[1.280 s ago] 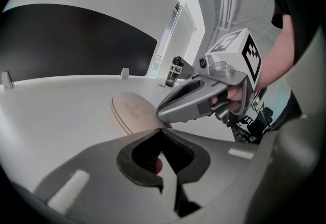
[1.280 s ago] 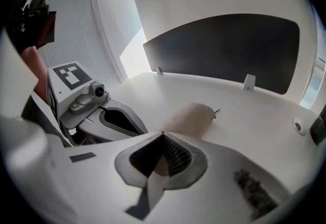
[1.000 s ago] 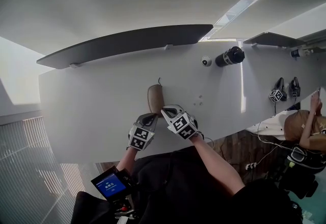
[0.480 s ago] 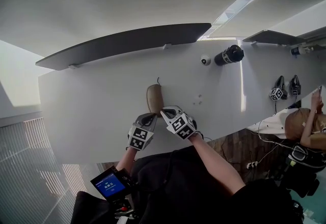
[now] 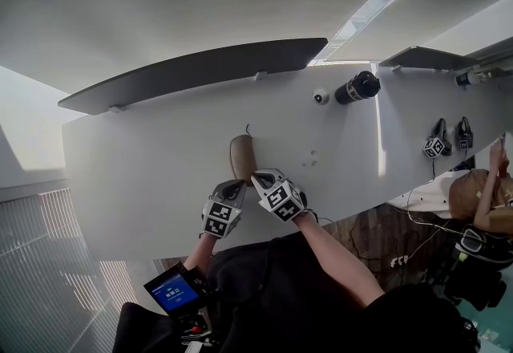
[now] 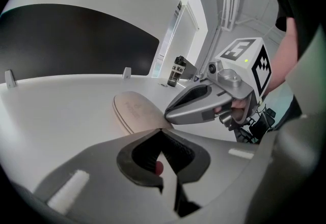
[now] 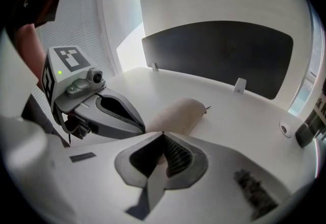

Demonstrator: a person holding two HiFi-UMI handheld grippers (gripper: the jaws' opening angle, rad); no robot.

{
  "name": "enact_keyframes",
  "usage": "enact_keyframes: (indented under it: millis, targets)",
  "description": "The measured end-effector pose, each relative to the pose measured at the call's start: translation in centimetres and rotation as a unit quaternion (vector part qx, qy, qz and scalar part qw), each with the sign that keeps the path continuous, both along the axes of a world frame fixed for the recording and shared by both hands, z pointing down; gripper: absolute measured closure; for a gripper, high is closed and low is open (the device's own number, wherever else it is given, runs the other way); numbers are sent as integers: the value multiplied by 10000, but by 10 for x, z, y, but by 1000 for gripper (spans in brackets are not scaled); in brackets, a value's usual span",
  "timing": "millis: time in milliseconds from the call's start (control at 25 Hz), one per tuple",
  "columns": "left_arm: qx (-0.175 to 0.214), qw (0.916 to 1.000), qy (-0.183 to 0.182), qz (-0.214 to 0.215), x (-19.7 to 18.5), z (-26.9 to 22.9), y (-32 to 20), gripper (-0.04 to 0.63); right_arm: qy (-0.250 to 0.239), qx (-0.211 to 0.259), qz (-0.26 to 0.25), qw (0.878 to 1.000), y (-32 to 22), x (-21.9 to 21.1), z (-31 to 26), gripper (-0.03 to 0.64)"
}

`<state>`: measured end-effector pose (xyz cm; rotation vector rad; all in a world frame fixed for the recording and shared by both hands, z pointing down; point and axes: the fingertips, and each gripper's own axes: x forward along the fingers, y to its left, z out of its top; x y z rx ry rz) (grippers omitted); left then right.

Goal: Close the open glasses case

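Note:
A tan glasses case [image 5: 243, 157] lies with its lid down on the white table [image 5: 144, 175], its long side pointing away from me. In the left gripper view the glasses case [image 6: 133, 111] shows a flat top and a side seam. My left gripper [image 5: 239, 185] and right gripper [image 5: 258, 179] sit side by side at its near end, both shut with nothing between the jaws. The left gripper [image 6: 162, 129] points at the case's near end, with the right gripper [image 6: 169, 114] just beside it. In the right gripper view the glasses case [image 7: 178, 113] lies just beyond the right gripper [image 7: 163, 133].
A black cylinder [image 5: 357, 88] and a small white round thing [image 5: 321, 96] lie at the far right of the table. Two more marker grippers [image 5: 447, 141] rest further right, near a seated person [image 5: 481, 199]. A dark curved panel [image 5: 200, 66] lines the far edge.

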<state>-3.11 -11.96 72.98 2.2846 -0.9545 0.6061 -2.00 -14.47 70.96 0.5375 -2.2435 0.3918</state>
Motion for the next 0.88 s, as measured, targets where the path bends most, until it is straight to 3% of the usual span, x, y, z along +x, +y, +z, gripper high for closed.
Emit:
enact_keyframes:
  millis: [240,360,680,880]
  targets:
    - [149,9994,-276,117,1,-2,1,588,66,-353,137,9993,-1,0,0,618]
    - [297,9992,-227,114,5,-11,1,588,88,-41,-28,9999,0,1,-10,618]
    - [734,9972,-119,77,6,-47,-2,588,-543,213,411,9975,12,8,-50,618]
    - [1198,9928,-57,64,-3,-77,14,588,-856,674,405,9932,42,32,-75,618]
